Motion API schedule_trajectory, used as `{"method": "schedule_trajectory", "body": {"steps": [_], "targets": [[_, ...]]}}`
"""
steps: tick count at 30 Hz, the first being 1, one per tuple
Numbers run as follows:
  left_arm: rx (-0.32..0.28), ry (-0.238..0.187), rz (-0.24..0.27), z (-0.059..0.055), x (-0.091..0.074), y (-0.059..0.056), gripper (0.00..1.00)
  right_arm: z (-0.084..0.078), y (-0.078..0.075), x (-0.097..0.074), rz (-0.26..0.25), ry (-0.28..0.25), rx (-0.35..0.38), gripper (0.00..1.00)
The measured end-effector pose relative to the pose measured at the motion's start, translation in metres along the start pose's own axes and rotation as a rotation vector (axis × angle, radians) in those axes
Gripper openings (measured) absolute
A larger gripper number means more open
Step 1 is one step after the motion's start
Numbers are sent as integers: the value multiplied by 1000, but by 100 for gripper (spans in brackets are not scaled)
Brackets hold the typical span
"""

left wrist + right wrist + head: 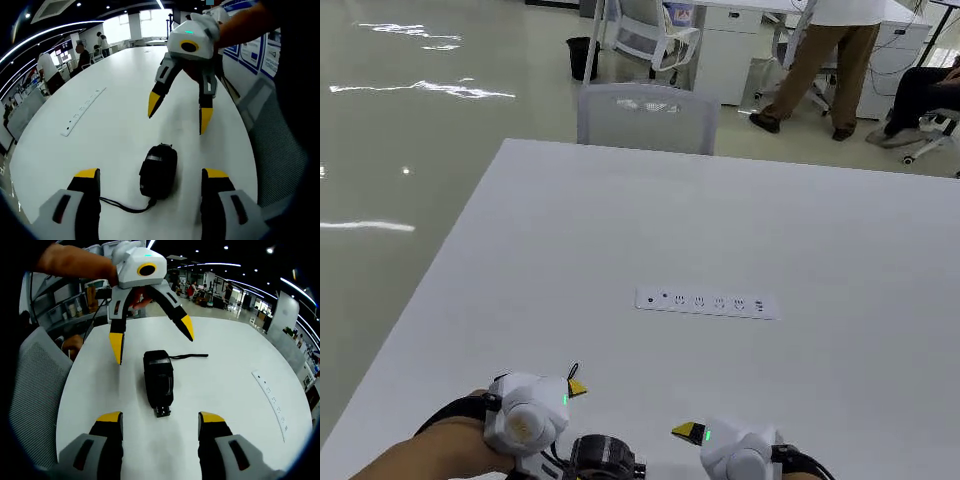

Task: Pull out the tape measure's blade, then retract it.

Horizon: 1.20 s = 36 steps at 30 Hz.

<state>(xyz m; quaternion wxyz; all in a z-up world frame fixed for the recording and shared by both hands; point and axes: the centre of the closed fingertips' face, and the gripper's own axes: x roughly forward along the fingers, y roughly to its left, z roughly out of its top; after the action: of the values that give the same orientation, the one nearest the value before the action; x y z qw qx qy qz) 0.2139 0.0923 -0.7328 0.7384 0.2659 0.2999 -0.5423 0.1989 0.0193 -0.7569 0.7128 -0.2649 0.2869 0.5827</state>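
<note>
A white table [620, 220] carries a white power strip [707, 302], which lies flat near the table's middle. Beyond the power strip, at the table's far edge, stands 1 grey mesh-backed chair [645, 118], pushed in against the edge. On the near side of the power strip, well apart from it and close to the person's edge of the table, the 2 grippers face each other. The left gripper [151, 173] has its jaws spread wide and grips nothing. The right gripper [161, 416] is likewise spread wide and touches nothing, its yellow tips pointing down toward the tabletop. Between them, well apart from the power strip on that same near side, the black tape measure [159, 377] lies on the table, clear of all 4 jaws. A small tab sits at its end nearer the right gripper, and no length of blade shows drawn out. Its thin black wrist cord [190, 356] trails on the table from the end nearer the left gripper.
</note>
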Motion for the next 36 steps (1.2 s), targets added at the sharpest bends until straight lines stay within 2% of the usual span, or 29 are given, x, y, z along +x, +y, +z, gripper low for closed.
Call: {"method": "schedule_trajectory", "body": {"steps": [3,4,5,6,8,10,12,13,16,18,19,20,21,22,24,26,29,32,36], "targets": [[6,13,-10,-3,5,0,77,0,2,12,25,14,-19,59],[18,25,-12,-5,7,0,76,-1,4,15,36,22,-26,57],[39,56,-1,-12,10,3,76,-4,5,21,48,35,-33,55],[37,75,-3,-15,12,3,75,-5,4,26,50,37,-33,54],[34,68,-15,-15,18,1,66,-1,4,27,51,48,-32,54],[11,88,-12,-18,25,2,64,-5,1,34,45,66,-73,51],[3,89,-17,-16,31,0,61,-7,2,38,68,84,-50,44],[5,90,-22,-16,33,-3,60,-9,0,41,64,90,-63,42],[48,107,-34,-13,40,-10,58,-15,-4,49,63,108,-58,41],[58,100,-30,-9,43,-10,55,-21,-5,57,71,113,-49,38],[60,103,-24,-8,43,-9,50,-22,-4,58,75,114,-47,37],[73,99,-36,-5,43,-10,40,-21,-3,59,81,115,-54,35],[63,112,-88,-7,43,-21,33,-22,-3,60,81,118,-61,34],[111,107,-45,-6,43,-10,32,-16,1,55,86,120,-63,34],[104,108,-53,-7,39,-9,31,-17,2,59,89,123,-78,33],[109,114,-50,-7,37,-8,30,-17,2,64,89,119,-85,27],[113,122,-47,-5,36,-9,29,-17,-1,68,80,127,-83,25],[120,139,-50,-7,38,-8,29,-15,0,63,90,124,-77,25],[117,139,-58,-6,38,-7,28,-16,0,62,95,146,-76,22]]}}
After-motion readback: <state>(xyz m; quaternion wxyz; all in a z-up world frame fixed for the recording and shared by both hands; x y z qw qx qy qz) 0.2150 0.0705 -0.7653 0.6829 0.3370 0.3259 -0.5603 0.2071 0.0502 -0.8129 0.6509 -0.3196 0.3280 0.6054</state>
